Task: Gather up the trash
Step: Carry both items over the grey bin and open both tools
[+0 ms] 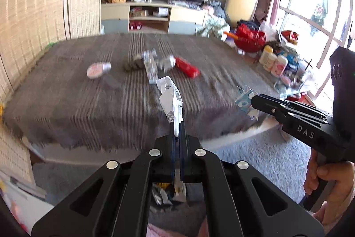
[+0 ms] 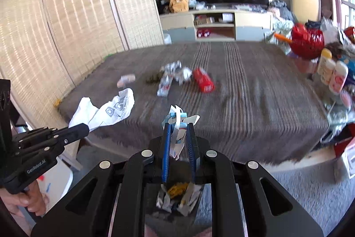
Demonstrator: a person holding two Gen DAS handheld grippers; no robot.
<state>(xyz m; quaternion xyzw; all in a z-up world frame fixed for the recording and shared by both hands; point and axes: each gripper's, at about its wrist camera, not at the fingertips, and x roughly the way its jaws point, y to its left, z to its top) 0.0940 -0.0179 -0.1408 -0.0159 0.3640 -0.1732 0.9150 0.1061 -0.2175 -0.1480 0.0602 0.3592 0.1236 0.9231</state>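
The white printed paper (image 1: 170, 101) is pinched in the left gripper (image 1: 176, 126), whose jaws are closed flat on its lower end, so that the crumpled sheet stands up ahead of them, nearer the camera than the litter on the bed (image 1: 66, 103); the blue-and-white wrapper (image 2: 177, 123) sits between the jaws of the right gripper (image 2: 178, 139), which are nearly closed and gripping it, its torn white tabs sticking out above; both pieces hang over the near edge of the bed, above what looks like a bin of scraps (image 2: 177, 194) directly beneath the jaws; the step in hand, as I judge it, is carrying both pieces to that bin, and it is done well by keeping each pinch firm until the paper is squarely over the opening, then releasing one at a time, since light paper may drift; farther up the bed from the held pieces lie a red box (image 1: 186, 67), a silvery crumpled wrapper (image 1: 150, 63) and a small pinkish bottle (image 1: 97, 69), all blurred and well apart from both grippers, not yet collected.
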